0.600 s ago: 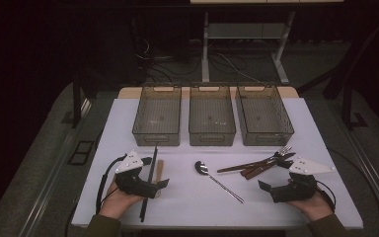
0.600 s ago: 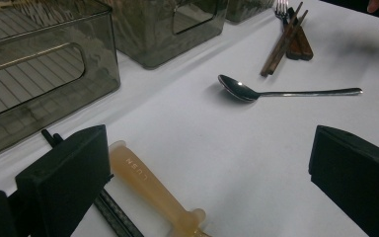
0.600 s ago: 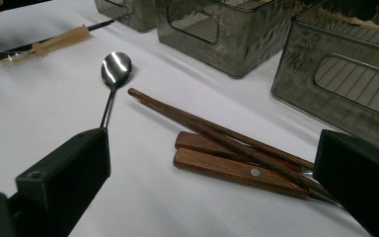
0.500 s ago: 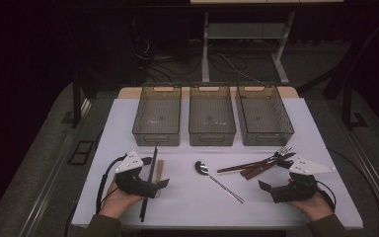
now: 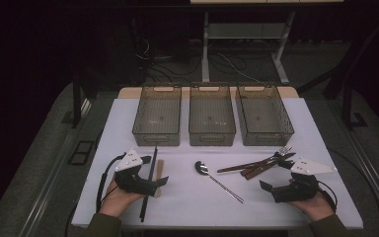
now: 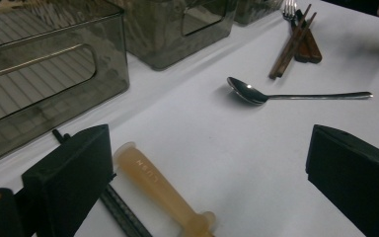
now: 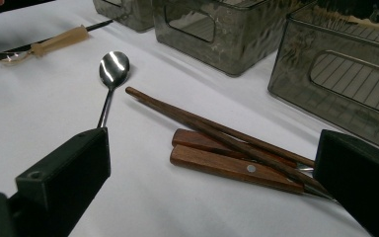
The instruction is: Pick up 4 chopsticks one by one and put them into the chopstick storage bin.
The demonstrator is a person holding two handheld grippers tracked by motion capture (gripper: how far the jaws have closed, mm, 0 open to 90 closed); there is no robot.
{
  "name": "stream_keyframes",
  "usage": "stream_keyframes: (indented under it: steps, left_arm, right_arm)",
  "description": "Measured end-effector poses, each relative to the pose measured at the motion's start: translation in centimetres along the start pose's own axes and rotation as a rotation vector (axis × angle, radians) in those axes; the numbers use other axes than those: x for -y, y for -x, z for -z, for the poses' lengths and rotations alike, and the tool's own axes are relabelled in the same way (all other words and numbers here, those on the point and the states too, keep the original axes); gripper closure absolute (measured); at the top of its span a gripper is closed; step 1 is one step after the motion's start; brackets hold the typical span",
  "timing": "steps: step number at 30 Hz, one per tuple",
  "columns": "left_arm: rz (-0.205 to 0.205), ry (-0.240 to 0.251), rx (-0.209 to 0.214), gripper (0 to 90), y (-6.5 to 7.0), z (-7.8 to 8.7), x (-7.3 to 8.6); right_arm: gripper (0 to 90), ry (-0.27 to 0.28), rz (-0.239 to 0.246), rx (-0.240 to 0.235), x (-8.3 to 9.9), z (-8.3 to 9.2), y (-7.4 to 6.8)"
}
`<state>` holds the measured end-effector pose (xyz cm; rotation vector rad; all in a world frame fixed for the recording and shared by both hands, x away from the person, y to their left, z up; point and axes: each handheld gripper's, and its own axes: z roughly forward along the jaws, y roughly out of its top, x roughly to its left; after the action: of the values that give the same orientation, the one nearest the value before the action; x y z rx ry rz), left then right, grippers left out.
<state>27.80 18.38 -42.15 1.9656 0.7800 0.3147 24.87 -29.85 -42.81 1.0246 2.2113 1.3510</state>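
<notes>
Wooden-handled cutlery (image 7: 232,165) lies in a heap right of the spoon (image 5: 216,180), just ahead of my right gripper (image 5: 276,190), jaws wide, nothing held. I'd straddle one handle before closing. Left gripper (image 5: 155,181) gapes beside the tan handle (image 6: 160,190). Nothing differs from the earlier frames.

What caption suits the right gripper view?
Open right gripper facing wooden-handled cutlery, chopsticks and a spoon.
</notes>
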Motion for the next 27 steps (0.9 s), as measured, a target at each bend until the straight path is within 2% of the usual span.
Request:
stream_keyframes:
  steps: [3,5,6,9,12,13,14,15,17,19,21,22,23,26,27]
  left_arm:
    - [0.005,0.001,-0.008,6.4,-0.2,0.0,-0.1]
    - [0.02,-0.004,-0.028,9.4,-0.5,0.0,-0.1]
    - [0.019,-0.02,-0.038,11.8,-0.6,0.0,-0.2]
    - [0.021,-0.024,-0.054,16.1,-0.9,0.0,-0.2]
    - [0.03,-0.016,-0.094,21.1,-1.4,0.0,-0.1]
    - [0.03,-0.016,-0.094,22.6,-1.4,0.0,-0.1]
    - [0.019,-0.023,-0.117,24.3,-1.7,0.0,-0.1]
    - [0.019,-0.023,-0.117,27.1,-1.7,0.0,-0.1]
    - [0.016,-0.028,-0.143,31.8,-2.4,-0.1,-0.2]
    - [0.022,-0.024,-0.151,35.6,-2.7,-0.2,-0.2]
    - [0.033,-0.037,-0.183,40.5,-3.3,-0.4,-0.3]
    - [0.033,-0.037,-0.183,42.6,-3.3,-0.4,-0.3]
    - [0.039,-0.047,-0.205,44.9,-3.6,-0.5,-0.3]
    - [0.044,-0.048,-0.216,50.4,-3.9,-0.6,-0.3]
    - [0.059,-0.049,-0.234,53.0,-4.2,-0.7,-0.3]
  right_arm:
    - [0.4,-0.001,0.004,0.001,0.1,0.0,0.0]
    - [0.4,-0.003,0.002,0.001,0.1,0.1,-0.1]
    - [0.5,-0.002,0.001,0.0,0.1,0.1,-0.1]
    - [0.5,-0.004,0.002,0.003,0.2,0.2,-0.1]
    - [0.4,-0.006,0.005,0.005,0.1,0.1,-0.2]
    - [0.5,-0.007,0.007,0.01,0.1,0.1,-0.3]
    - [0.5,-0.006,0.009,0.011,0.1,0.1,-0.4]
    - [0.5,-0.007,0.01,0.011,0.1,0.1,-0.4]
    - [0.4,-0.005,0.011,0.013,0.1,0.1,-0.5]
    - [0.5,-0.008,0.008,0.015,0.1,0.1,-0.6]
    - [0.4,-0.01,0.008,0.016,0.1,0.1,-0.6]
    - [0.4,-0.009,0.01,0.016,0.1,0.1,-0.6]
    - [0.4,-0.01,0.011,0.016,0.1,0.0,-0.6]
    - [0.5,-0.013,0.009,0.015,0.1,0.0,-0.6]
    - [0.4,-0.012,0.008,0.015,0.1,0.0,-0.6]
